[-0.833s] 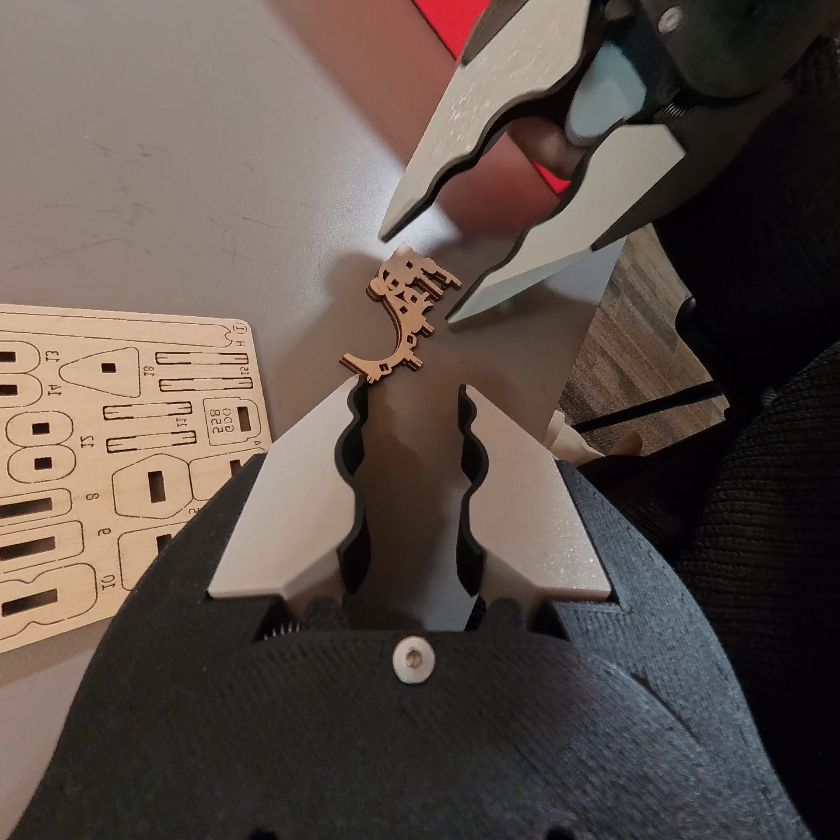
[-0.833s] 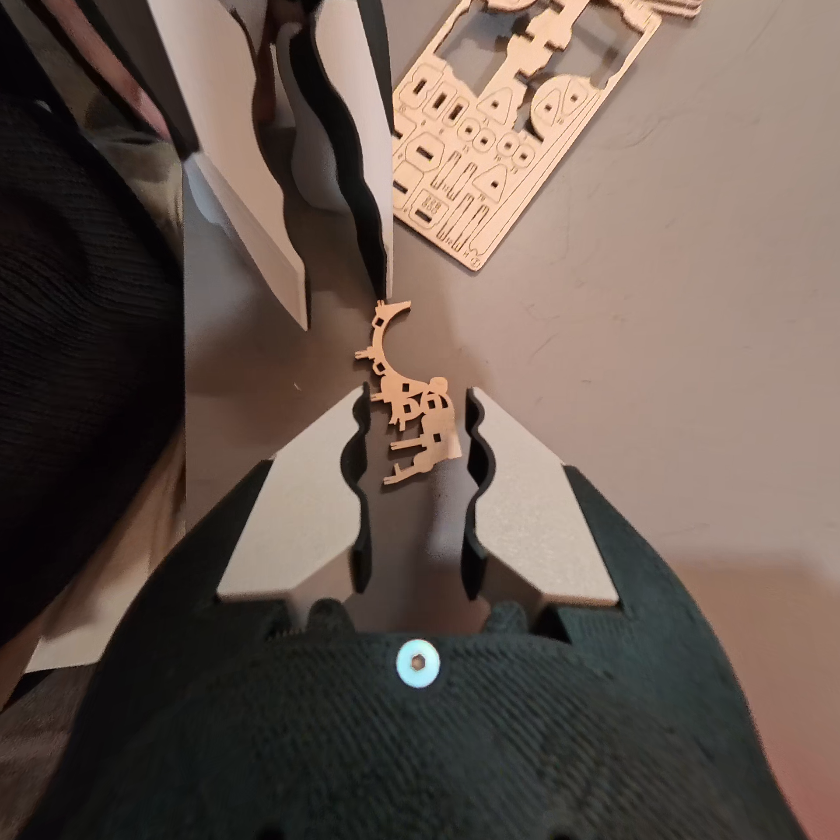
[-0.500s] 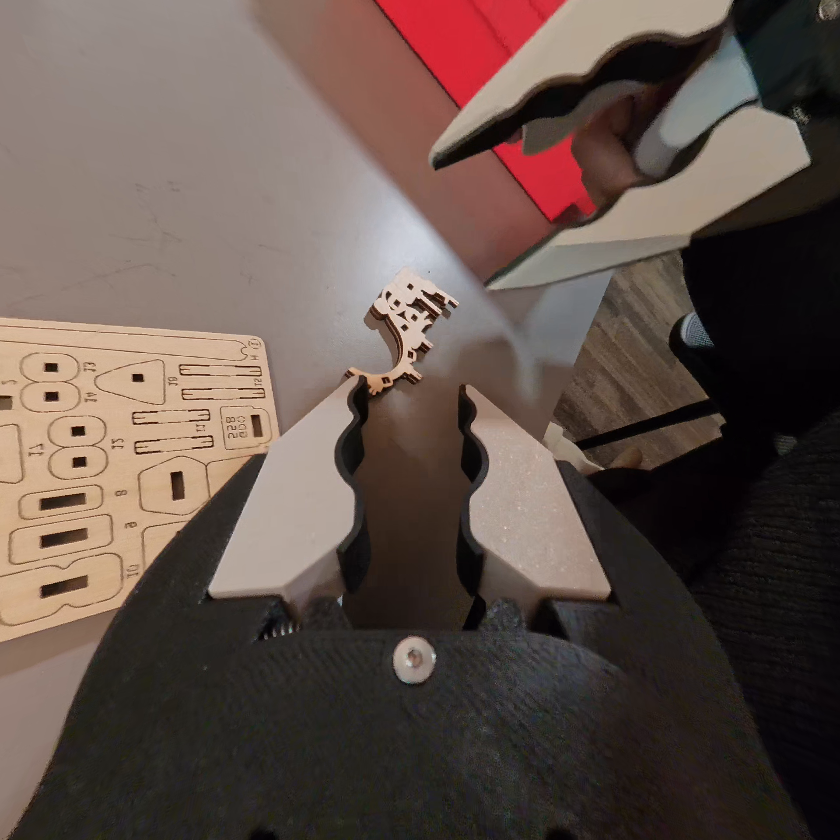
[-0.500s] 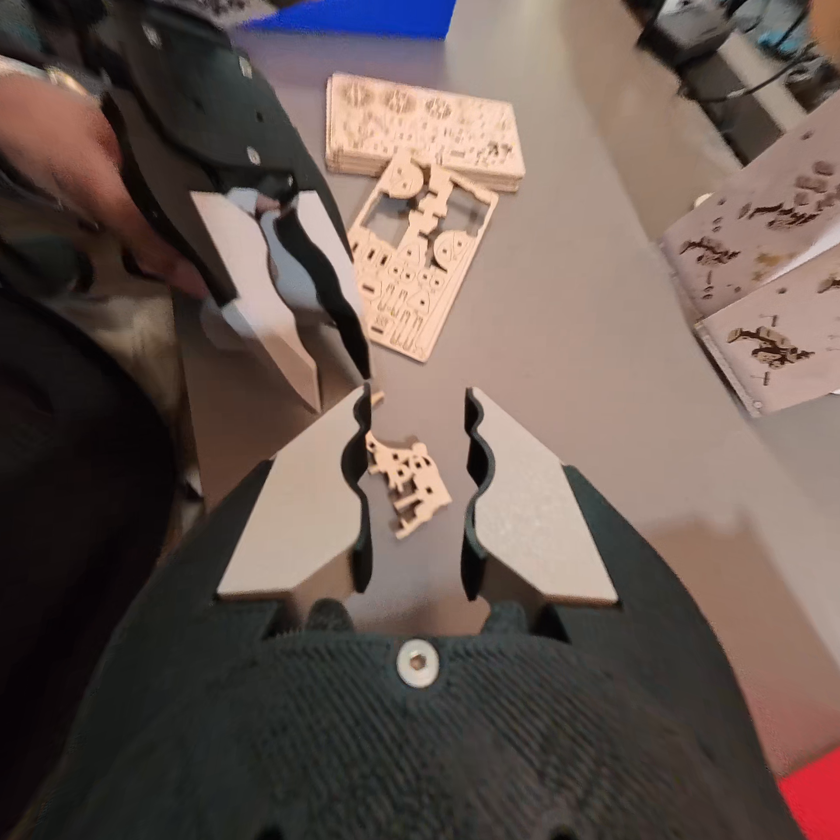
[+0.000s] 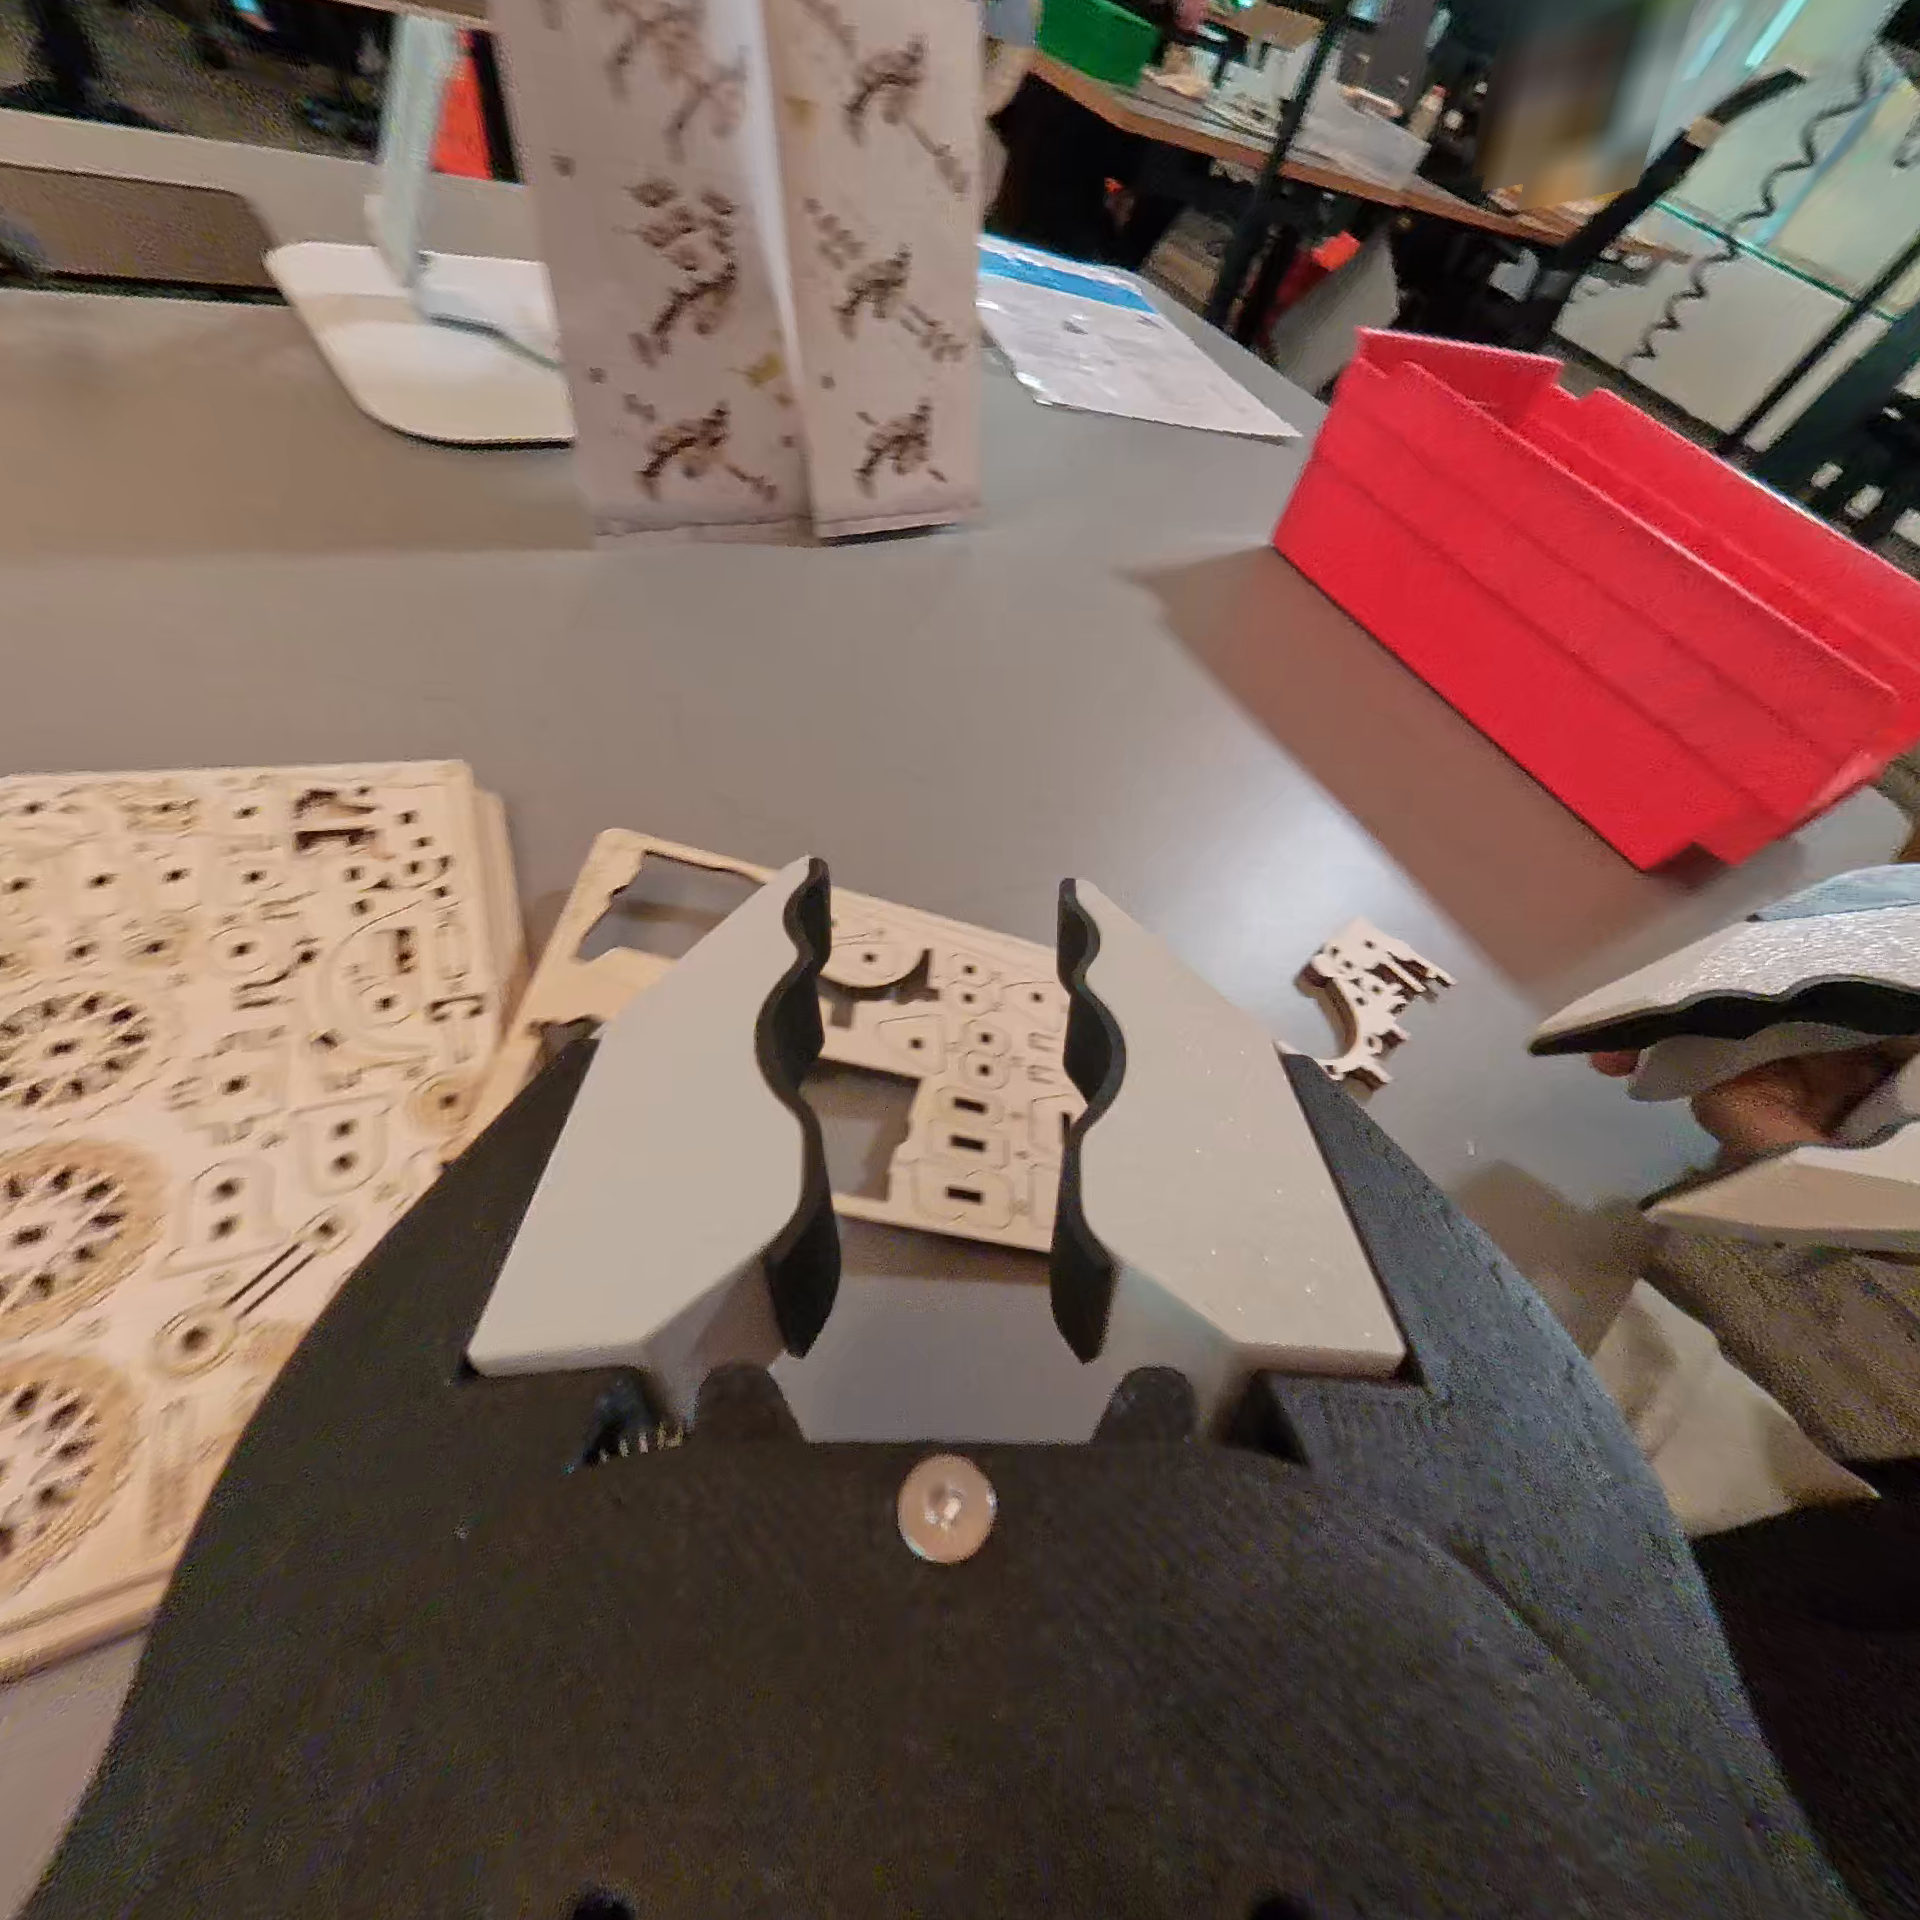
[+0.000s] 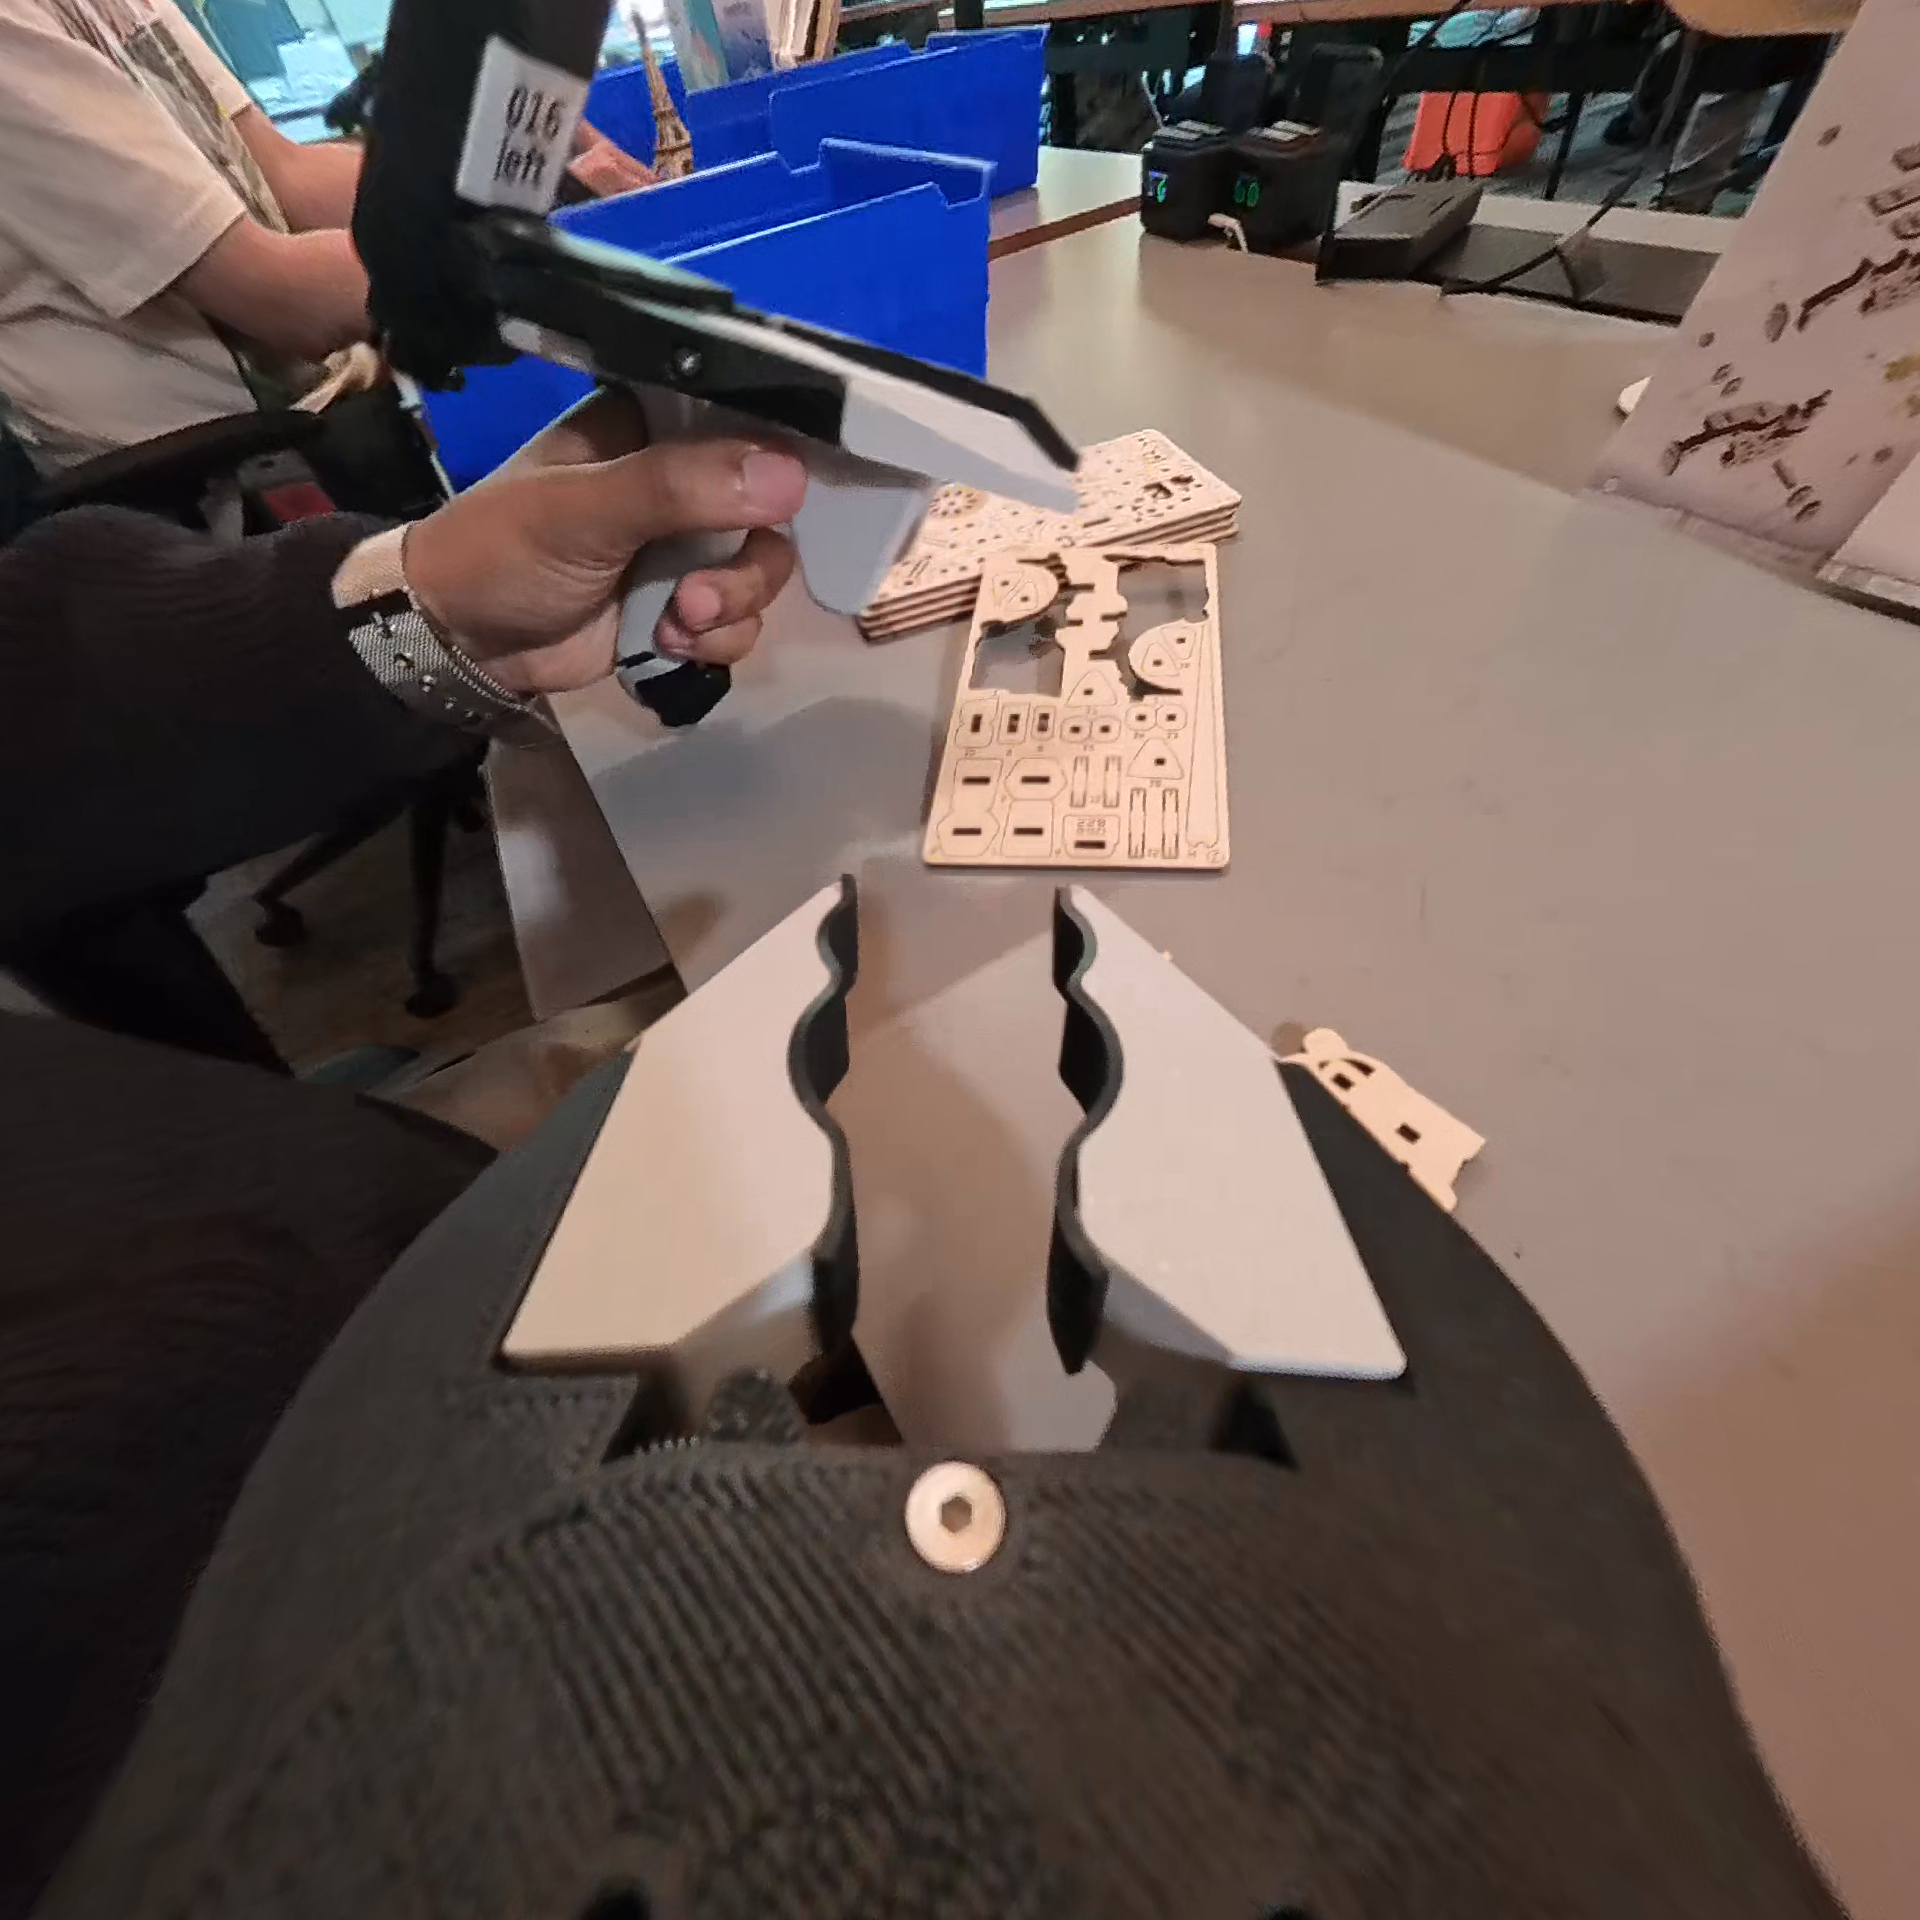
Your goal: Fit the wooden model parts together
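The small assembled wooden part lies flat on the grey table, held by neither gripper. My left gripper is open and empty, raised above a partly punched-out wooden parts sheet, with the part to its right. My right gripper is open and empty above the table's near edge; the part lies just right of its right finger. The right gripper also shows at the left wrist view's right edge. The left gripper shows side-on in a person's hand, above the sheets.
A stack of wooden sheets lies left of the single sheet. A red bin stands at the right, white patterned boxes at the back. Blue bins stand beyond the table's left end. Another person sits there.
Both grippers have lifted and drawn back from the wooden part, and their views have tilted up. The part stays on the table, now off to the side of each gripper.
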A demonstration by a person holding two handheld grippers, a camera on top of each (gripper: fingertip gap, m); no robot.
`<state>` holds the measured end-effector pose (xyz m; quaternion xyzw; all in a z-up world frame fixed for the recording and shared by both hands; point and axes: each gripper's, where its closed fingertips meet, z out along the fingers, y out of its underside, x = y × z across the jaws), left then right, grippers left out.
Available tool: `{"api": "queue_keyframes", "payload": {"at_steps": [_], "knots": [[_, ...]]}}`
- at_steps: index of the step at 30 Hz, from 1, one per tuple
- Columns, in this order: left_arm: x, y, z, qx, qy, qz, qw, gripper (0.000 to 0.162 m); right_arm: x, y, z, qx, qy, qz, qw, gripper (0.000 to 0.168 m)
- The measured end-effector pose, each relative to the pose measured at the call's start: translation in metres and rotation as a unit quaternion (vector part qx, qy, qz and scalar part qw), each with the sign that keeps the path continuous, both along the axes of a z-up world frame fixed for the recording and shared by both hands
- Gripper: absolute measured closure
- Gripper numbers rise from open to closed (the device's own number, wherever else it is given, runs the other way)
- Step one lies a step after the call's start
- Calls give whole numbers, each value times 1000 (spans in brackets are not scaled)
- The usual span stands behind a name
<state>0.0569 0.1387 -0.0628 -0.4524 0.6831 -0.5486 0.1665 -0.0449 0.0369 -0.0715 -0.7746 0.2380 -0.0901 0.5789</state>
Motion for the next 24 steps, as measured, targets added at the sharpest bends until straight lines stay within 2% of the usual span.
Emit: {"api": "queue_keyframes", "payload": {"at_steps": [4, 10, 17, 20, 24], "knots": [[-9, 21, -6, -16, 20, 26, 999, 119, 18, 1, 10, 38, 11, -18, 999, 135], [-36, 37, -27, 10, 55, 40, 998, 119, 38, 18, 17, 67, 14, -10, 998, 137], [-65, 30, -50, 52, 90, 17, 994, 119, 24, 54, 18, 71, 16, 56, 996, 139], [-65, 27, -54, 63, 95, 13, 993, 119, 19, 56, 19, 75, 14, 65, 995, 139], [-59, 20, -58, 38, 122, 13, 992, 115, 21, 47, 19, 81, 23, 52, 995, 139]]}}
